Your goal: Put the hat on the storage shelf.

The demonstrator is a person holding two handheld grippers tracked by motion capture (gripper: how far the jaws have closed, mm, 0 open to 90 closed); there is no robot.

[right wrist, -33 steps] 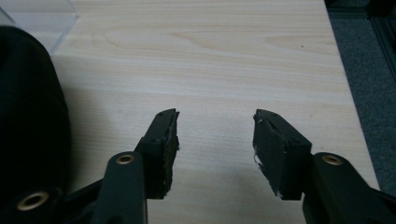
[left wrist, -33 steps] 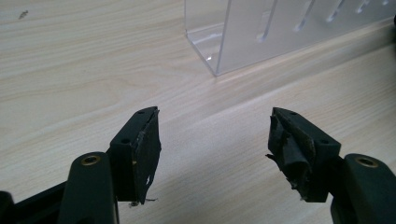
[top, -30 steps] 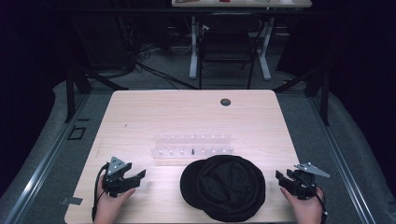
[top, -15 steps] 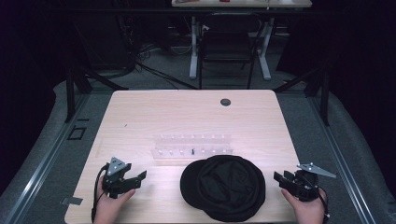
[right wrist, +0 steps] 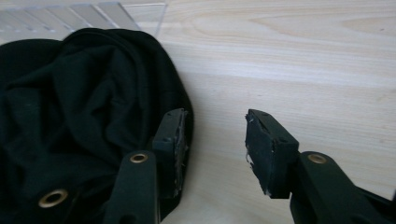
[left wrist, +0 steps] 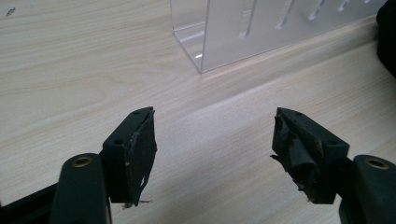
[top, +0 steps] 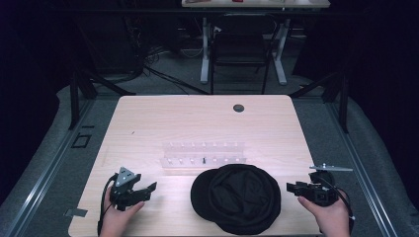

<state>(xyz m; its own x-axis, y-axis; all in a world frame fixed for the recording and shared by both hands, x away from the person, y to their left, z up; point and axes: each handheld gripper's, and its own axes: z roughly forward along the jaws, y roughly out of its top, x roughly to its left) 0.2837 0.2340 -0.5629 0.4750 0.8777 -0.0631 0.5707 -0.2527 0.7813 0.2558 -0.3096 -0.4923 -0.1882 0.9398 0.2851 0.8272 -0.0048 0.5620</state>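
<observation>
Left gripper (top: 148,189): near left of the table (top: 148,123), jaws spread wide, nothing between them
Right gripper (top: 292,188): near right, jaws parted and empty, just beside the cap
Black cap (top: 237,197): near centre
Clear rack (top: 203,154): just beyond the cap, mid-table

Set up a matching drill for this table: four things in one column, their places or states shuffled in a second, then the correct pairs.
Things:
1. black cap
2. clear acrylic rack
3. left claw
4. small round dark hole

Places or states:
A. near the table's far edge
B. open over bare wood at the near left corner
C. lying at the near edge between the two hands
D. mid-table, just beyond the cap

Pairs: 1-C, 2-D, 3-B, 4-A
</observation>
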